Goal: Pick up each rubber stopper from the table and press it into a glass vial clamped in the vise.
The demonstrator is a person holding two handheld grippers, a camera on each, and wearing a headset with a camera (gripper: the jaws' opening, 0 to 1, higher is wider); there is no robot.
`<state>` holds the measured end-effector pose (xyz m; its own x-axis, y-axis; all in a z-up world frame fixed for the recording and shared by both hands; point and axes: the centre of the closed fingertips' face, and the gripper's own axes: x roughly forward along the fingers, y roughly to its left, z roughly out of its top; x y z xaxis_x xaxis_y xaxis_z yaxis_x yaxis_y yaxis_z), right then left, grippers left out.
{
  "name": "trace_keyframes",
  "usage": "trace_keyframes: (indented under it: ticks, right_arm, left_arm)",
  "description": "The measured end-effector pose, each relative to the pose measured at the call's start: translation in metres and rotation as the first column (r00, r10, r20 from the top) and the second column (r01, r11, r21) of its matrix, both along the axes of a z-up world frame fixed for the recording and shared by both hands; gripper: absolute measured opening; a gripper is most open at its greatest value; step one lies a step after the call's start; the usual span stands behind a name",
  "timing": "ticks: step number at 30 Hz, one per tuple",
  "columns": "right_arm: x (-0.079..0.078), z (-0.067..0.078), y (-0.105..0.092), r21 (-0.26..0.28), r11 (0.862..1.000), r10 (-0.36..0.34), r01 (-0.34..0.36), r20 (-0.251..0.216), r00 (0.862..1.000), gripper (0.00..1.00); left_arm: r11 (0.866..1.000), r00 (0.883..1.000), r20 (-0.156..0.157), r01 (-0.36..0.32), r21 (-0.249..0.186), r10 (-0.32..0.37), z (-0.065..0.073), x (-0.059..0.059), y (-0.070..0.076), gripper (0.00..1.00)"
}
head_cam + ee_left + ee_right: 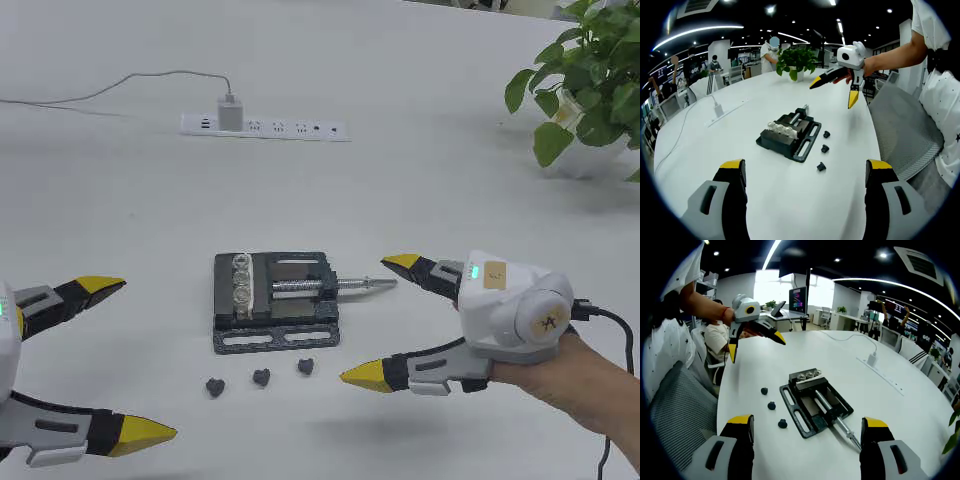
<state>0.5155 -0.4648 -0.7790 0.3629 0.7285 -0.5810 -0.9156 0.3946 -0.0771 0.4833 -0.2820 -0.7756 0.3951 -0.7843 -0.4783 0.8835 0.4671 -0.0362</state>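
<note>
A black vise [275, 305] stands mid-table with a row of clear glass vials [241, 280] clamped in it at its left end. Three dark rubber stoppers [261, 377] lie in a row on the table just in front of it. My left gripper [130, 358] is open at the lower left, well apart from the stoppers. My right gripper [380, 320] is open to the right of the vise, beside its screw handle. In the left gripper view the vise [790, 132] and stoppers [824, 148] lie ahead of the wide-open jaws. The right gripper view has the vials [807, 375] and stoppers [772, 405] ahead.
A white power strip [265, 127] with a plugged charger and cable lies at the back of the table. A potted plant [585, 90] stands at the far right. A grey mesh chair [900, 130] sits by the table edge. People are in the office behind.
</note>
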Motion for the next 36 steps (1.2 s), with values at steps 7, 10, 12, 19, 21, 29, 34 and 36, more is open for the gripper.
trace_keyframes:
  ticks: [7,10,12,19,21,29,34,36]
  right_arm:
    - [-0.0004,0.0003,0.0002,0.002,1.000,0.002,-0.002,0.000,1.000,0.87]
    - [0.0000,0.0004,-0.0004,0.002,1.000,0.000,0.000,-0.001,1.000,0.87]
    - [0.0002,0.0005,-0.0007,0.002,1.000,-0.001,0.001,-0.001,1.000,0.87]
    - [0.0004,0.0000,-0.0015,0.000,1.000,-0.002,0.002,-0.001,1.000,0.86]
    - [0.0006,0.0001,-0.0014,0.001,1.000,-0.003,0.003,-0.001,1.000,0.86]
    - [0.0008,0.0002,-0.0011,0.002,1.000,-0.003,0.003,-0.001,1.000,0.86]
    - [0.0009,0.0002,-0.0013,0.001,1.000,-0.003,0.003,-0.001,1.000,0.86]
    - [0.0011,0.0001,-0.0015,0.001,1.000,-0.003,0.003,0.000,1.000,0.86]
  left_arm:
    - [1.000,1.000,-0.003,0.001,-0.003,-0.001,0.0009,-0.0002,-0.0007,0.98]
    - [1.000,1.000,-0.004,0.002,-0.001,-0.002,0.0003,-0.0003,-0.0008,0.99]
    - [1.000,1.000,-0.004,0.004,0.001,-0.004,0.0000,-0.0006,-0.0011,0.99]
    - [1.000,1.000,-0.005,0.009,0.003,-0.009,-0.0011,-0.0006,-0.0022,0.99]
    - [1.000,1.000,-0.004,0.009,0.004,-0.009,-0.0012,-0.0001,-0.0019,0.99]
    - [1.000,1.000,-0.007,0.016,0.009,-0.016,-0.0029,-0.0011,-0.0013,0.98]
    - [1.000,1.000,-0.008,0.024,0.018,-0.024,-0.0043,-0.0016,-0.0010,0.96]
    - [0.999,0.999,-0.008,0.035,0.029,-0.035,-0.0053,-0.0020,-0.0016,0.95]
